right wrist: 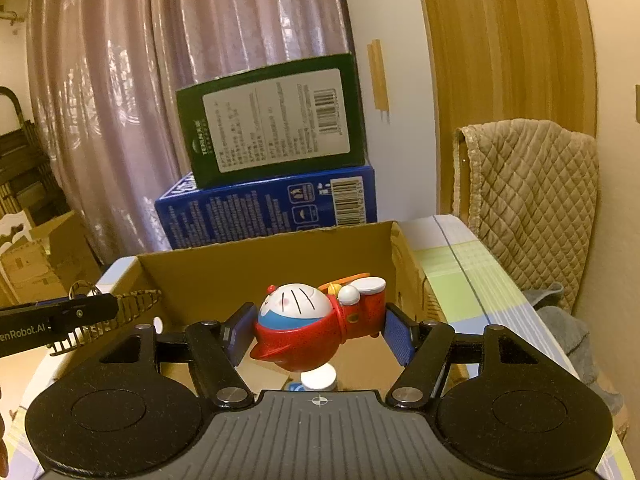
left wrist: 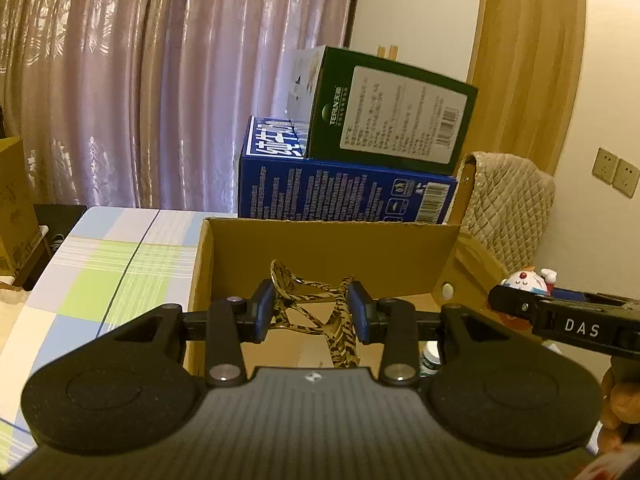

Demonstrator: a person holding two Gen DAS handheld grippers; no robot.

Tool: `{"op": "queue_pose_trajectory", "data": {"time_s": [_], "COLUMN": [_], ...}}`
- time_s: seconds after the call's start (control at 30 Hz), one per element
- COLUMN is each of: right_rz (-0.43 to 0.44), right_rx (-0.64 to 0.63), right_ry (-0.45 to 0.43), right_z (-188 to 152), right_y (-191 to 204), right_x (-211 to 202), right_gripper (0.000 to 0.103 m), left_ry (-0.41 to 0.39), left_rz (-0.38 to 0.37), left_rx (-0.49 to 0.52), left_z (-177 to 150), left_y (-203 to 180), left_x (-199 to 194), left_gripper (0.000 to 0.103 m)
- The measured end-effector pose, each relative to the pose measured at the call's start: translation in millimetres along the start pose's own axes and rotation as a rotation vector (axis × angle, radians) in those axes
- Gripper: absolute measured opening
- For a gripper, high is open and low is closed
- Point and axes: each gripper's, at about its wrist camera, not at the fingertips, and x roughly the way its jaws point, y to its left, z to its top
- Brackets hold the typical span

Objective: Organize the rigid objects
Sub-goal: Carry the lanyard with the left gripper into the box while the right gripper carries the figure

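- Left wrist view: one tiger-striped plastic hair claw (left wrist: 316, 312) is clamped between the blue pads of the left gripper (left wrist: 311, 312), held above the one open brown cardboard box (left wrist: 332, 248). Two printed cartons, a green carton (left wrist: 384, 112) on a blue carton (left wrist: 344, 192), are stacked beyond it.
- Right wrist view: one red-and-white Doraemon figurine (right wrist: 316, 320) is gripped by the right gripper (right wrist: 318, 334) over the same box; one white-capped bottle (right wrist: 319, 380) is seen below.

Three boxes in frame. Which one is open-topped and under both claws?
The plain brown cardboard box, nearest the cameras. Its top is open and it sits in front of the two printed ones: the blue box is closed, with the closed green box stacked on it.
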Motion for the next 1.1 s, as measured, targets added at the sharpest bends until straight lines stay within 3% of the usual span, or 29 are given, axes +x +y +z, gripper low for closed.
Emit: {"op": "queue_pose_trajectory", "data": {"time_s": [0.47, 1.1], "right_rz": [-0.03, -0.042], "right_rx": [0.011, 0.013], "right_ry": [0.046, 0.074], "right_z": [-8, -16], "right_y": [-8, -15], "right_x": [34, 45], "right_gripper": [0.064, 0.064], "left_ry": [0.07, 0.111], "left_rz": [0.03, 0.052], "left_rx": [-0.013, -0.021], "left_z": [-7, -17], "left_y": [18, 22], "left_x": [44, 60], "left_gripper": [0.034, 0.034]}}
